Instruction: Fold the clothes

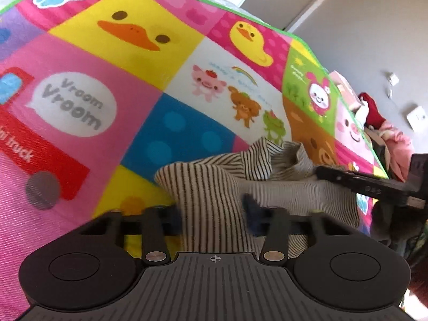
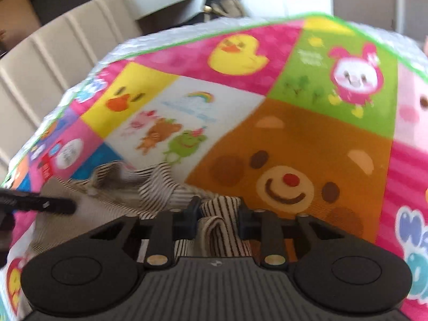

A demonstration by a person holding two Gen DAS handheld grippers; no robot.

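Striped garment, bunched, on patchwork play mat.
Lower centre of both views; cloth runs between the grippers. Left gripper and right gripper each pinch a bunch of it.

Both wrist views look low and close along their fingers, sharing the striped garment and cartoon play mat.

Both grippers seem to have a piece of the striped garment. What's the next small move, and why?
Probably draw the two grippers apart to spread it flat. The striped garment is bunched and wrinkled on the play mat, with cloth between the fingers of both the left gripper and the right gripper.
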